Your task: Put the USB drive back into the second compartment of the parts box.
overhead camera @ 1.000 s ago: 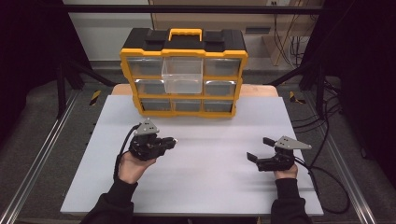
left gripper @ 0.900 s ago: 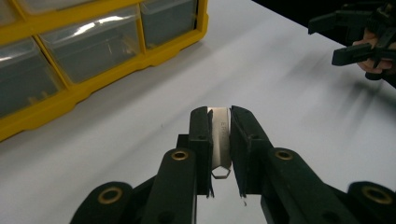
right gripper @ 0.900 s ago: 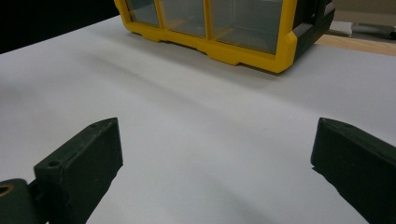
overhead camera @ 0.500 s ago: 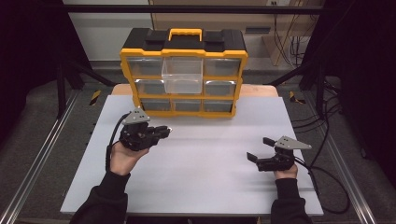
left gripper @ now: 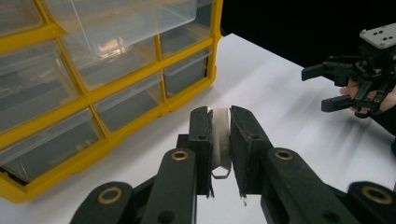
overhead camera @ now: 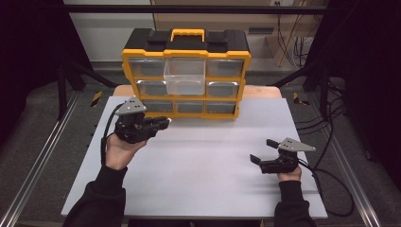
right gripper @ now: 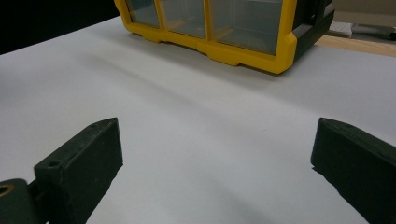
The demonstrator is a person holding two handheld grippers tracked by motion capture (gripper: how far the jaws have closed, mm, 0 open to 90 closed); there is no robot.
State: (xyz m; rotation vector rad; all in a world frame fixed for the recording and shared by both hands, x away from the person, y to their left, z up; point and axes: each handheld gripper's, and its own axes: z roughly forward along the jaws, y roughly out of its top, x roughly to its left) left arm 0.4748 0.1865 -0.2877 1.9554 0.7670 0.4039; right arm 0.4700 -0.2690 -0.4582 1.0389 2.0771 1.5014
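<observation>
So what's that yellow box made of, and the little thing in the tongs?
The organizer box looks like hard plastic: glossy yellow frame, see-through drawers. The small piece pinched in the left tongs looks like thin metal, pale and shiny, though that's uncertain.

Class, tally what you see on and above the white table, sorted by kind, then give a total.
Yellow drawer organiser: 1
Pulled-out clear drawer: 1
Hand-held claws, left claw and right claw: 2
Small metal piece pinched in the left claw: 1
Total: 5
</observation>
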